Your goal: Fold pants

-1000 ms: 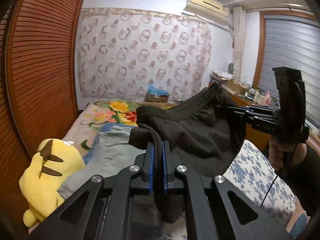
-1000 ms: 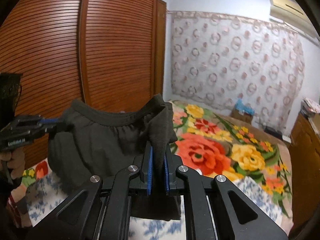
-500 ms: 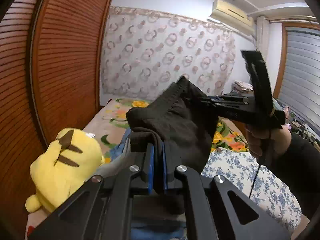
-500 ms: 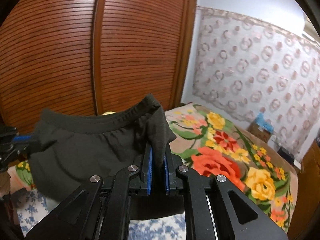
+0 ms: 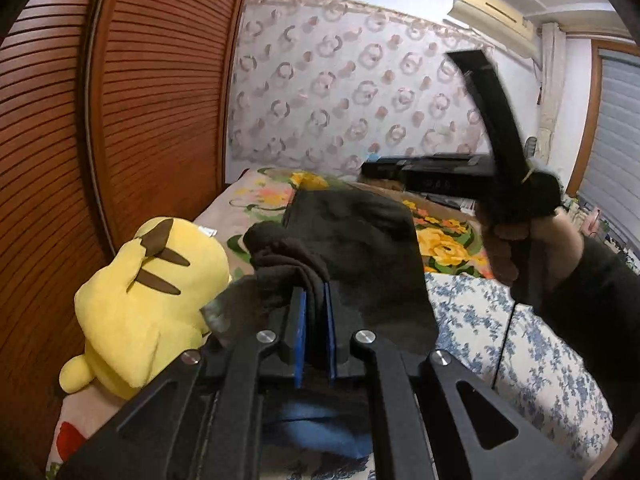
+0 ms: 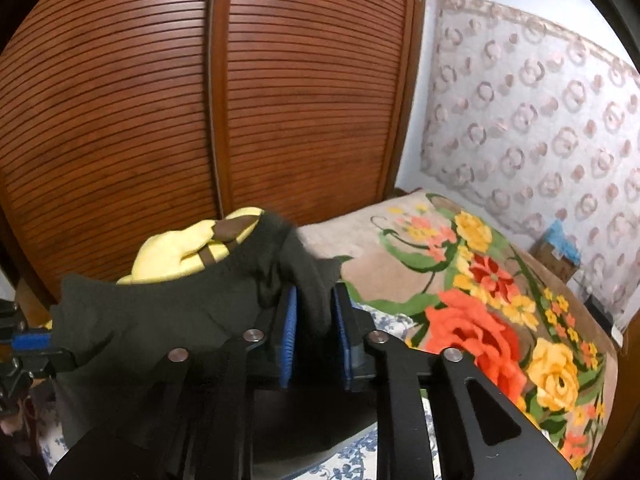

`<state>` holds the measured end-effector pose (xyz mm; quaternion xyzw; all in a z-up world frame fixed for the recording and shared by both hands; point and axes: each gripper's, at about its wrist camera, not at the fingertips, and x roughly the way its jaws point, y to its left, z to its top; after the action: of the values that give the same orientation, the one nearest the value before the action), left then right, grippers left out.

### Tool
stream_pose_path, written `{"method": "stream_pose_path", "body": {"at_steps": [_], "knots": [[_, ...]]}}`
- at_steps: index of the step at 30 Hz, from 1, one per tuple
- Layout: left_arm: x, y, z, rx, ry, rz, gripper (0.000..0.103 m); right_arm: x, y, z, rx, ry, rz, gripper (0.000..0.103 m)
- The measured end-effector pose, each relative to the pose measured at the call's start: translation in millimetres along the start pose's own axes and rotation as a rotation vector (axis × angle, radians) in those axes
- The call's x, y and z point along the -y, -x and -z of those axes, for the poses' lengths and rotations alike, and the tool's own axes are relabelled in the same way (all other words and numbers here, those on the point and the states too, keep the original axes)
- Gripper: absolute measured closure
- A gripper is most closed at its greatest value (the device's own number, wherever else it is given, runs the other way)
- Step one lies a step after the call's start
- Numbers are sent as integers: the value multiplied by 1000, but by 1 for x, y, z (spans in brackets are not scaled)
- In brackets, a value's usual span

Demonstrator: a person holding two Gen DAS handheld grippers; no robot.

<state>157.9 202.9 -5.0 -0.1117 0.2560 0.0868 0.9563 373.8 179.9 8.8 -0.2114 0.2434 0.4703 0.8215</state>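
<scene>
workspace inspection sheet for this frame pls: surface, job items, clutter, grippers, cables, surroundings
Surface: bed, floral blanket, blue-print sheet nearer.
Job's things: black pants held up above the bed, waistband bunched.
Clutter: yellow plush toy beside the wardrobe; box at the far end.
Grippers: left gripper shut on the pants; right gripper opening, cloth between its pads.
Cables: thin black cable under the right hand.
Surroundings: slatted wooden wardrobe, patterned curtain, air conditioner.
</scene>
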Motion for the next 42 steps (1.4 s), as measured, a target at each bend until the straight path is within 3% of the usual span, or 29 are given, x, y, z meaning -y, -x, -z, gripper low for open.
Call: {"method": "stream_pose_path", "body": {"at_steps": [2,8,14,20,31,37,42], "knots": [[-2,-2,3,-10,6,-5,97,3,6,0,13,-10,7,75],[-5,-5,8,-25,4,-18,95,0,13,21,-12,-11,-75,75],[-7,-6,13,-45,2,-31,89,14,-15,43,-82,-55,-34,75],[-2,5,12,-23,-40,-43,77,30,-14,56,-66,-133,-9,75],[26,37,17,-10,-115,3,48,9,62,79,10,-196,21,75],[44,52,23,-7,-156,31,47,-9,111,95,42,-214,60,75],[64,62,30,-8,-186,51,47,-21,151,113,67,-245,117,62]]}}
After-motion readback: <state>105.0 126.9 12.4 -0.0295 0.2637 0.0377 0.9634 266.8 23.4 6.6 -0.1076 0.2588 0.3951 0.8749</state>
